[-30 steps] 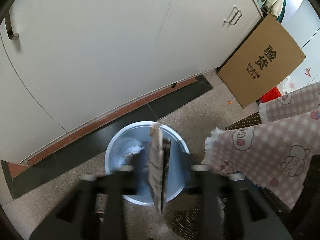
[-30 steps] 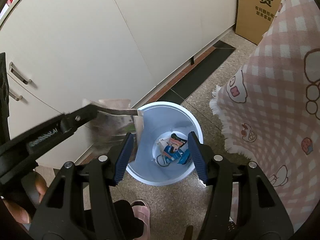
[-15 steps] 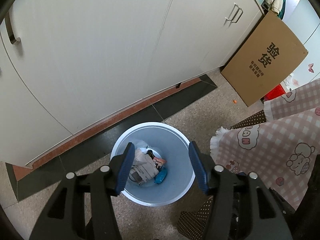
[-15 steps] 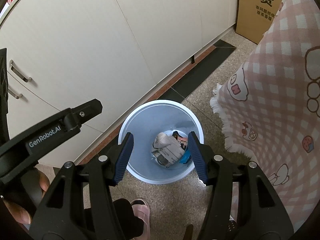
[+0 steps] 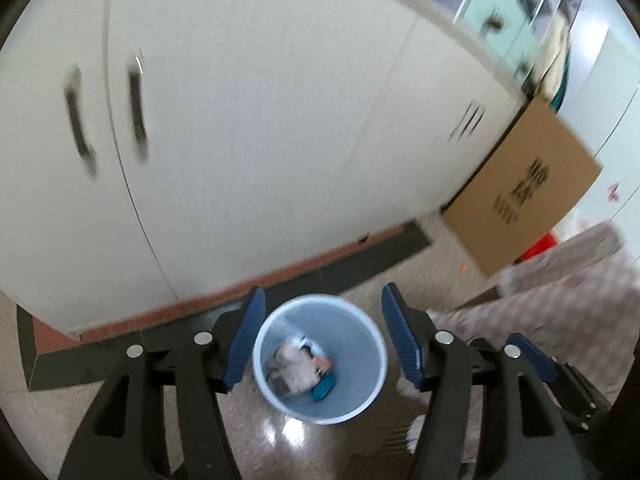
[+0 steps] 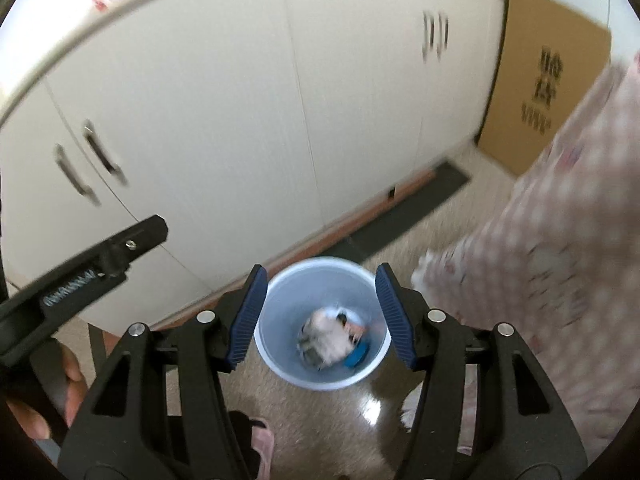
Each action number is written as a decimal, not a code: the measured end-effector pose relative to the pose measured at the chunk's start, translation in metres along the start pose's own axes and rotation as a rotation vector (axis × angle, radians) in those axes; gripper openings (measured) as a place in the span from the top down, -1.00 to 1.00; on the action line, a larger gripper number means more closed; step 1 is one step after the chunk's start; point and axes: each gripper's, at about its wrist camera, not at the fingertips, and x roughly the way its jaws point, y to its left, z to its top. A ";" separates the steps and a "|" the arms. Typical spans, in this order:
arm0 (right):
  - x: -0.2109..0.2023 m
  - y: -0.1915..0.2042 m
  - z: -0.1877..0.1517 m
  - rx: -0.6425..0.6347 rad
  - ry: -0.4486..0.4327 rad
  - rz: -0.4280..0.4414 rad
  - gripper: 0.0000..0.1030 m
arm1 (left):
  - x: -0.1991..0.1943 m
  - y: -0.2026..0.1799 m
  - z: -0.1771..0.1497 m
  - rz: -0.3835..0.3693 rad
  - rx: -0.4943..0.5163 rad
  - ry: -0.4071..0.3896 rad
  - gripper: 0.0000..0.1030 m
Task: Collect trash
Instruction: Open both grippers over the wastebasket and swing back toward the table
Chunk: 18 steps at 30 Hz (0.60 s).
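A light blue bin stands on the floor below the white cabinets; it also shows in the right wrist view. Crumpled paper trash lies inside it with a blue item, seen too in the right wrist view. My left gripper is open and empty, high above the bin. My right gripper is open and empty, also above the bin. The left gripper's black body shows at the left of the right wrist view.
White cabinet doors fill the background. A cardboard box leans at the right. A pink checked cloth hangs at the right. A pink slipper is on the floor below the right gripper.
The left gripper opened and the folded paper dropped into the bin. Both grippers have since risen and tilted up, so the bin looks smaller and more cabinet shows.
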 end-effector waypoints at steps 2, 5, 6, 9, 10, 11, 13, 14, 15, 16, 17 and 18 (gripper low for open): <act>-0.032 0.004 0.009 -0.017 -0.057 0.000 -0.09 | -0.034 -0.005 0.009 -0.017 -0.016 -0.077 -0.20; -0.079 0.000 0.019 -0.021 -0.134 0.004 -0.10 | -0.084 -0.018 0.017 -0.051 -0.045 -0.180 -0.26; -0.096 -0.001 0.023 -0.017 -0.161 0.004 -0.11 | -0.095 -0.024 0.019 -0.064 -0.043 -0.201 -0.27; -0.148 -0.019 0.027 0.008 -0.240 -0.010 -0.15 | -0.130 -0.055 0.024 -0.132 -0.023 -0.231 -0.29; -0.164 -0.027 0.026 0.021 -0.263 -0.021 -0.16 | -0.136 -0.066 0.024 -0.158 -0.016 -0.229 -0.29; -0.182 -0.039 0.025 0.043 -0.286 -0.040 -0.18 | -0.141 -0.079 0.024 -0.179 0.001 -0.226 -0.29; -0.208 -0.062 0.022 0.082 -0.308 -0.064 -0.18 | -0.153 -0.116 0.020 -0.214 0.067 -0.211 -0.29; -0.225 -0.078 0.018 0.111 -0.325 -0.084 -0.18 | -0.156 -0.135 0.016 -0.235 0.099 -0.198 -0.30; -0.240 -0.095 0.014 0.136 -0.343 -0.112 -0.19 | -0.161 -0.146 0.012 -0.253 0.122 -0.189 -0.35; -0.254 -0.114 0.011 0.163 -0.359 -0.141 -0.22 | -0.166 -0.169 0.008 -0.284 0.161 -0.174 -0.38; -0.266 -0.130 0.006 0.187 -0.371 -0.161 -0.23 | -0.170 -0.184 0.003 -0.301 0.185 -0.165 -0.40; -0.274 -0.143 0.002 0.207 -0.378 -0.175 -0.23 | -0.173 -0.206 -0.003 -0.317 0.222 -0.153 -0.40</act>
